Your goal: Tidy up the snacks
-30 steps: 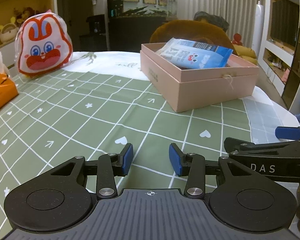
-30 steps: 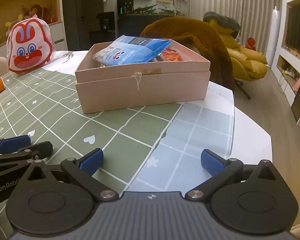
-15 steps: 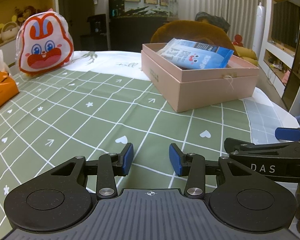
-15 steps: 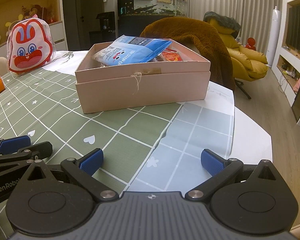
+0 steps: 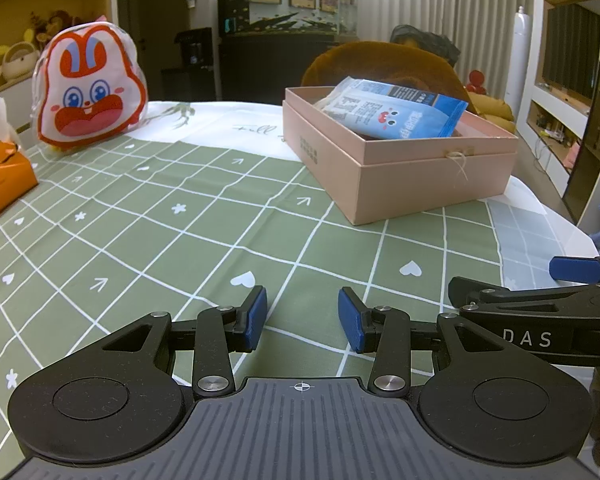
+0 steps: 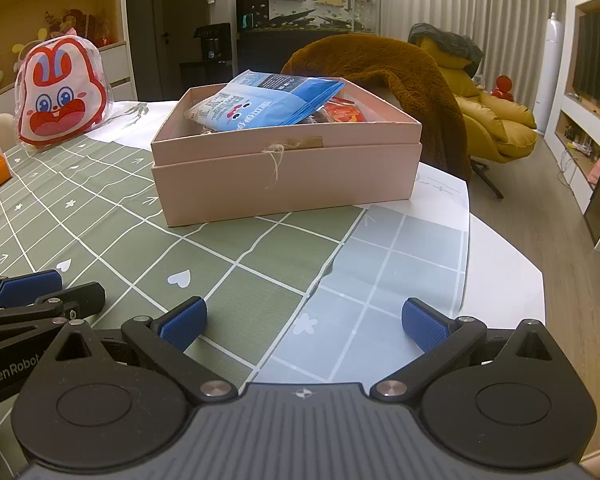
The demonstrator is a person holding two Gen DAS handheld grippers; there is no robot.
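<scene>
A pink box [image 5: 428, 184] [image 6: 288, 176] stands on the green checked tablecloth. A blue snack bag [image 5: 392, 114] [image 6: 268, 106] lies on top inside it, with a red packet [image 6: 342, 112] behind. A rabbit-shaped snack bag [image 5: 90, 88] [image 6: 56, 94] stands upright at the far left of the table. My left gripper [image 5: 302, 318] is open with a narrow gap, empty, low over the cloth in front of the box. My right gripper [image 6: 302, 322] is wide open and empty, near the table's right edge. Each gripper shows at the edge of the other's view.
An orange tissue box [image 5: 0, 184] sits at the left edge. A chair draped with a brown blanket [image 6: 384, 76] stands behind the box. A yellow armchair [image 6: 496, 124] and shelves are beyond. The table's edge [image 6: 512, 256] curves on the right.
</scene>
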